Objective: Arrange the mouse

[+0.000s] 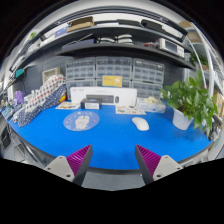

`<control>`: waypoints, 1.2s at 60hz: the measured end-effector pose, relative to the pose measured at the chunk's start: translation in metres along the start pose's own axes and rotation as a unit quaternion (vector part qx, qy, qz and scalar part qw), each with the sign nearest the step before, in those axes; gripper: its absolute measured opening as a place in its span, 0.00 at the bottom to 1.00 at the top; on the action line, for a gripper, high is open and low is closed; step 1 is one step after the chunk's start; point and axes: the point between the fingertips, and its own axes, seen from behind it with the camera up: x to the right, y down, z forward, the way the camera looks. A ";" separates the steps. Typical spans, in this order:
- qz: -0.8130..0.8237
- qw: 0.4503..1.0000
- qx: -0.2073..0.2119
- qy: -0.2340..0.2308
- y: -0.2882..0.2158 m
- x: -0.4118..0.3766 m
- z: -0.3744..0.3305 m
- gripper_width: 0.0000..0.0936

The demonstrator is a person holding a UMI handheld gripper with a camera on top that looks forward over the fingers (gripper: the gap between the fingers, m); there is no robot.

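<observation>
View from the claw (112,160) toward a counter (110,140) covered by a blue mat (105,135). The two fingers, each with a magenta pad (80,157) on its inner face, stand wide apart and hold nothing; only the blue mat lies between them.

The white mouse (140,123) serves as the landmark. It rests on the blue mat, well ahead of the fingers and slightly toward the right-hand finger, untouched by the claw and clear of every other object.

To the left of the mouse, also on the mat and well apart from it, lies a round clear disc (81,121), flat on the surface; what it is cannot be told. Behind the mouse, at the mat's far edge, stands a long white device (103,97), with a smaller white item (91,105) just in front of it. To the right of the mouse, near the mat's edge, a leafy green plant (190,100) rises from a pale pot (182,119).

Further behind the mouse, against the back wall, runs a row of small-drawer storage cabinets (115,72), one bearing a yellow label (111,80). Above them are shelves (110,40) loaded with boxes and assorted items too small to identify. Far to the left of the mouse, at the counter's end, a stack of patterned, multicoloured objects (42,100) leans against the wall side.
</observation>
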 end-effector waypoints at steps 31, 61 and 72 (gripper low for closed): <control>0.017 0.996 -0.056 0.074 0.015 0.133 0.136 0.92; 0.017 0.992 -0.107 0.061 -0.024 0.172 0.278 0.89; 0.021 0.992 -0.117 0.048 -0.032 0.174 0.300 0.81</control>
